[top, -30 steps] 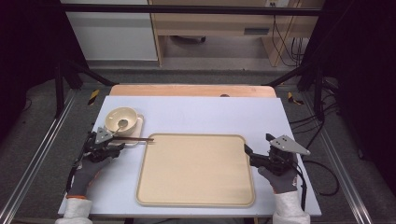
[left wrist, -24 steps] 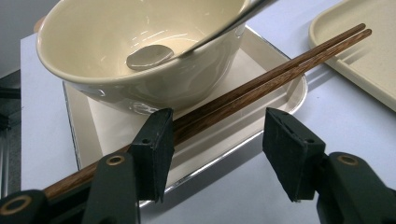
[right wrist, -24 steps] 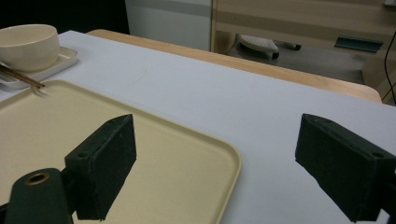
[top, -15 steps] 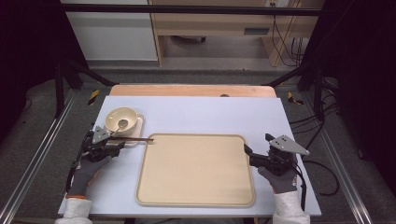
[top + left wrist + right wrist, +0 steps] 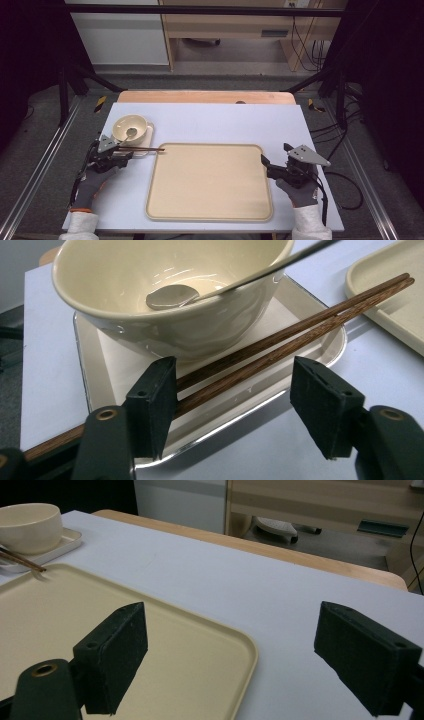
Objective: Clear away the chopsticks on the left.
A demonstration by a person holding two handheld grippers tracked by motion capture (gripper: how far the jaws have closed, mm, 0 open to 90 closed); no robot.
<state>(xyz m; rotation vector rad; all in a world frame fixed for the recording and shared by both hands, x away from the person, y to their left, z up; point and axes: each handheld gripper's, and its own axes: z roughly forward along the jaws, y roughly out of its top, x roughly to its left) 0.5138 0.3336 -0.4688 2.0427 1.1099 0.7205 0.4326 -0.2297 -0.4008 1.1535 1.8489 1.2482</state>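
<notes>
The table point(image 5: 225, 120) is viewed from above and in front. The left gripper view is taken close, low over the chopsticks point(image 5: 280, 342) and bowl point(image 5: 165, 295). The right gripper view looks across the large tray point(image 5: 100, 630); bowl and chopsticks are shared at its upper left.

Grey gloves point(image 5: 91, 182), white sleeves point(image 5: 80, 226); black-jawed tongs point(image 5: 263, 161) with brass screws, grey three-cornered plates.

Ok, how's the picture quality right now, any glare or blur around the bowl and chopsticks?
Left gripper view: sharp on the chopsticks; small bright glints inside the bowl and on the spoon, and the near jaws look slightly soft. High view: even light on the table, dark surroundings, bowl detail small. Right gripper view: tray clear, far background soft.
</notes>
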